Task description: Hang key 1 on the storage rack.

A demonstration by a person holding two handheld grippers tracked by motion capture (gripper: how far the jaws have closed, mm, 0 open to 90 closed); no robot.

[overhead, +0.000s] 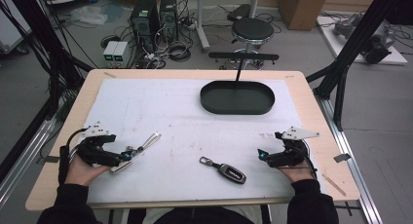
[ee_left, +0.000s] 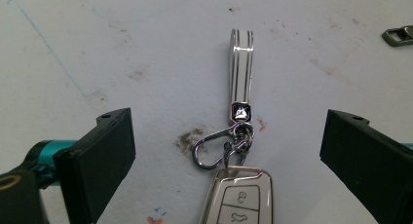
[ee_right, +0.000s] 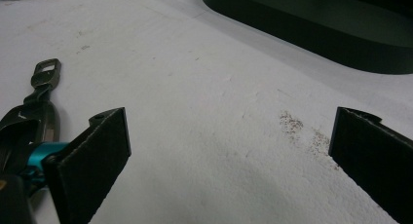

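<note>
The left gripper (ee_left: 226,151), jaws wide and empty, straddled the white plastic car key (ee_left: 238,195) on its striped strap, well short of the black oval tray (overhead: 237,98); closing on the key appeared next.

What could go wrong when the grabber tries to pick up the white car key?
The left gripper is open around the white car key with a silver clip and white strap. Closing may pinch only the edge, so it slips. Its dangling strap might snag. The black oval tray is far off, so a drop is possible.

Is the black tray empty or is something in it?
Empty. The black tray shows a bare dark floor; both keys lie outside it on the white mat.
</note>
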